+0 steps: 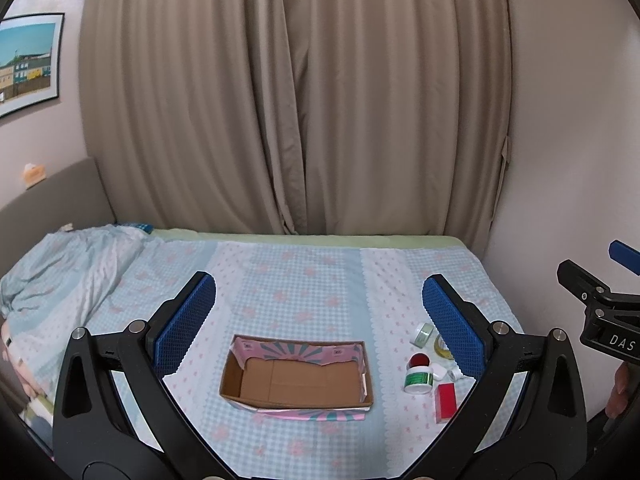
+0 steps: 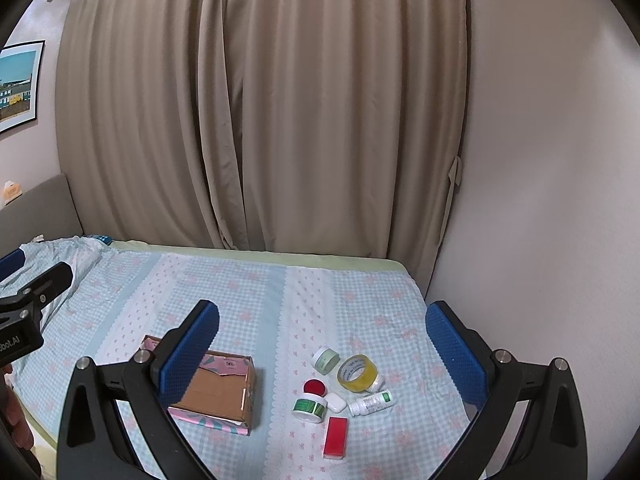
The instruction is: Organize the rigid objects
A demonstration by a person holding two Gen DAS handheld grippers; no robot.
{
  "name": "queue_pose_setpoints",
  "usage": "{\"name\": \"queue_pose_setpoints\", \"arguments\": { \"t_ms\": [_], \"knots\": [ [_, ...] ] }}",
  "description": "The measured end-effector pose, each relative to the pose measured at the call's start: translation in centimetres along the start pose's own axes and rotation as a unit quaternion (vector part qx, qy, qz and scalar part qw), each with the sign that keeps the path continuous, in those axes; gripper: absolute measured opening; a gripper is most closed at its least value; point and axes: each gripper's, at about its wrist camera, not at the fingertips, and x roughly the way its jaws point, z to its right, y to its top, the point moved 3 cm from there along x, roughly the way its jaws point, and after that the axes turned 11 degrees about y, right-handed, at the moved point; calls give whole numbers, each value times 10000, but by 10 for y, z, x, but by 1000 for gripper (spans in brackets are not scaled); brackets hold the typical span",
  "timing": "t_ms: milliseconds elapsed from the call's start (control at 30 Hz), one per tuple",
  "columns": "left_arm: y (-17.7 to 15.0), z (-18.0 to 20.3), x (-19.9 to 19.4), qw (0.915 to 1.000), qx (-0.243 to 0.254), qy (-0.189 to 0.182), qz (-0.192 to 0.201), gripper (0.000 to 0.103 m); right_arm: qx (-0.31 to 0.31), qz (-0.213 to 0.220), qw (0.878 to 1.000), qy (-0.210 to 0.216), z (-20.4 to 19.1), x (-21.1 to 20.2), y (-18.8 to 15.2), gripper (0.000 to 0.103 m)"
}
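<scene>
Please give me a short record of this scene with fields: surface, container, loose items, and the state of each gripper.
surface: bed sheet, checked with pink flowers
container: cardboard box, open, nothing inside
loose items: tape roll, pale green jar, red-lidded jar, green-label jar, white bottle lying down, white case, red box
left gripper: open, holding nothing
right gripper: open, holding nothing

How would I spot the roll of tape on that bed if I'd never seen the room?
Find the open cardboard box on the checked bedspread, then look to the cluster of small items on the side nearer the bare wall. The tape roll lies at the cluster's far edge beside a small pale green jar; it is the only see-through yellowish ring with a hole through it.
</scene>
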Motion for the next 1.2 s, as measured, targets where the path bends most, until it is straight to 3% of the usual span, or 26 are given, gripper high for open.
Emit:
{"name": "queue_pose_setpoints", "arguments": {
  "t_ms": [1200],
  "knots": [
    [-4, 2, 5, 10000, -26, -7, -45, 103, -70, -12, 10000, 24, -3, 4, -7, 103]
  ]
}}
